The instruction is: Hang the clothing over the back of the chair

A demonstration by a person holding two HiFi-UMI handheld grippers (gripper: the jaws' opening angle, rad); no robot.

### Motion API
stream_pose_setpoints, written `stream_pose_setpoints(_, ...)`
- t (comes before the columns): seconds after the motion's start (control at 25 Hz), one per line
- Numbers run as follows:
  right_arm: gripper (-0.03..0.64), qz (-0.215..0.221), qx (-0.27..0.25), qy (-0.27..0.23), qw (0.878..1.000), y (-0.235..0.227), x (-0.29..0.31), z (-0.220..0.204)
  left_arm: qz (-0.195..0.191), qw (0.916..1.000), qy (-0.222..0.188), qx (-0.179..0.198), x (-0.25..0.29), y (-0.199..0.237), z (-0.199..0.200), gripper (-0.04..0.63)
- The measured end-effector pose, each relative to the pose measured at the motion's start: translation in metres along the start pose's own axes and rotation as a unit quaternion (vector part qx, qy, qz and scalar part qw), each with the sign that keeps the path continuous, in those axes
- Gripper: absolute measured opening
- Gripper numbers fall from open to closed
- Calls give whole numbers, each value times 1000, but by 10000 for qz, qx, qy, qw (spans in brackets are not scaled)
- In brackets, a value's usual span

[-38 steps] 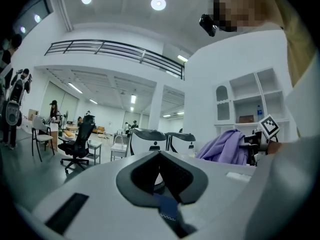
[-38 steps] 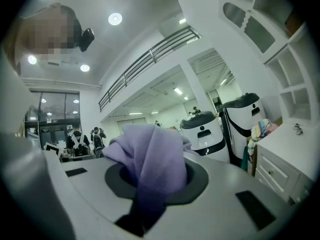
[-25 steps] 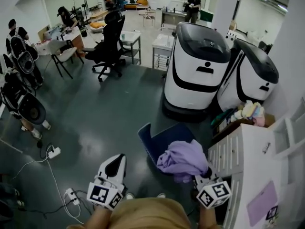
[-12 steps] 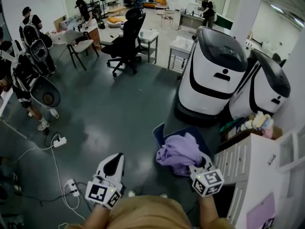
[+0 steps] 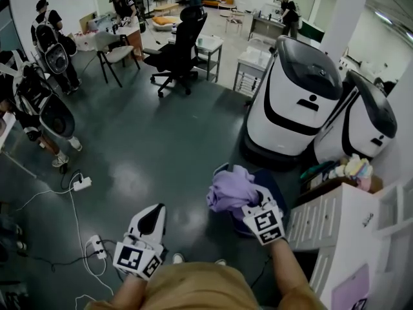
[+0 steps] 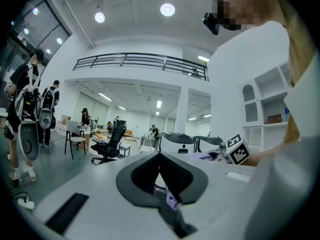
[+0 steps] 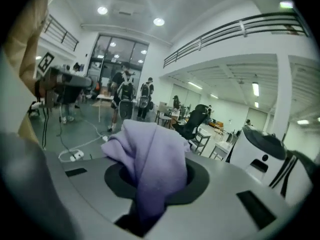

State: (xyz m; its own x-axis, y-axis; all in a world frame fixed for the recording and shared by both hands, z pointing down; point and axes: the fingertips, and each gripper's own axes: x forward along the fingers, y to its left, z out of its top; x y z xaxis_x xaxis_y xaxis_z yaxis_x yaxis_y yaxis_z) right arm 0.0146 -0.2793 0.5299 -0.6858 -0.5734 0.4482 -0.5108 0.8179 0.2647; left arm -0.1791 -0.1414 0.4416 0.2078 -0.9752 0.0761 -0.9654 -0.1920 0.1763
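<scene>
A crumpled lavender garment (image 5: pixel 231 188) hangs bunched over a dark blue chair (image 5: pixel 276 187), covering most of it. My right gripper (image 5: pixel 249 206) is shut on the garment's near edge, and its marker cube sits just behind. In the right gripper view the lavender garment (image 7: pixel 150 156) fills the space between the jaws and spills up over them; the right gripper (image 7: pixel 149 204) is shut on it. My left gripper (image 5: pixel 153 214) hovers over the bare floor well left of the chair, shut and holding nothing. In its own view the left gripper (image 6: pixel 167 196) points level, jaws together.
Two white pod-shaped machines (image 5: pixel 293 95) (image 5: pixel 362 116) stand just beyond the chair. A white drawer cabinet (image 5: pixel 335 219) is at the right, with a box of soft toys (image 5: pixel 350 167) behind it. Power strips and cables (image 5: pixel 81 185) lie at the left. People with backpacks (image 5: pixel 39 102) stand farther left.
My right gripper has carried the garment left and forward over the chair, and its marker cube has rolled. The left gripper stays at about the same spot in the picture.
</scene>
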Motion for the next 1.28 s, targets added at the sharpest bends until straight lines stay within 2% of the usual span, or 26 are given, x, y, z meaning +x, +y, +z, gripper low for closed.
stream_pose_setpoints(0.2,95,235,-973,767,9920,18,42,-45,52,10000,6,6,-2,4,0,3)
stream_pose_setpoints(0.36,98,285,-1649,1661,9718,25,68,-107,48,10000,60,-43,-2,2,-6,5)
stream_pose_setpoints(0.44,98,318,-1966,1953,9603,31,74,-126,42,9999,109,-58,-3,0,-9,5)
stream_pose_setpoints(0.52,98,314,-2227,2006,9535,33,78,-129,59,9998,148,-70,-4,0,-12,5)
stream_pose_setpoints(0.56,98,315,-2269,1945,9538,34,80,-125,73,9998,161,-76,-4,0,-13,5)
stream_pose_setpoints(0.68,98,331,-2108,1474,9658,37,86,-95,105,9998,161,-85,-3,0,-13,4)
stream_pose_setpoints(0.76,100,360,-1781,1104,9771,39,88,-70,126,9998,161,-84,-3,1,-13,4)
stream_pose_setpoints(0.84,99,379,-1543,955,9827,38,91,-60,138,9997,167,-88,-2,1,-14,5)
stream_pose_setpoints(0.92,100,416,-1783,1236,9753,35,97,-75,133,9997,181,-101,-1,1,-14,5)
stream_pose_setpoints(1.04,100,471,-2666,1912,9435,30,96,-123,114,9997,197,-101,0,-2,-15,3)
stream_pose_setpoints(1.08,101,501,-2798,2053,9365,30,93,-136,111,9997,204,-97,0,-2,-15,5)
stream_pose_setpoints(1.24,100,392,-2744,2132,9369,25,88,-150,127,9994,288,-139,0,3,-20,5)
stream_pose_setpoints(1.28,103,327,-2820,2182,9337,20,85,-153,119,9994,300,-144,0,3,-21,5)
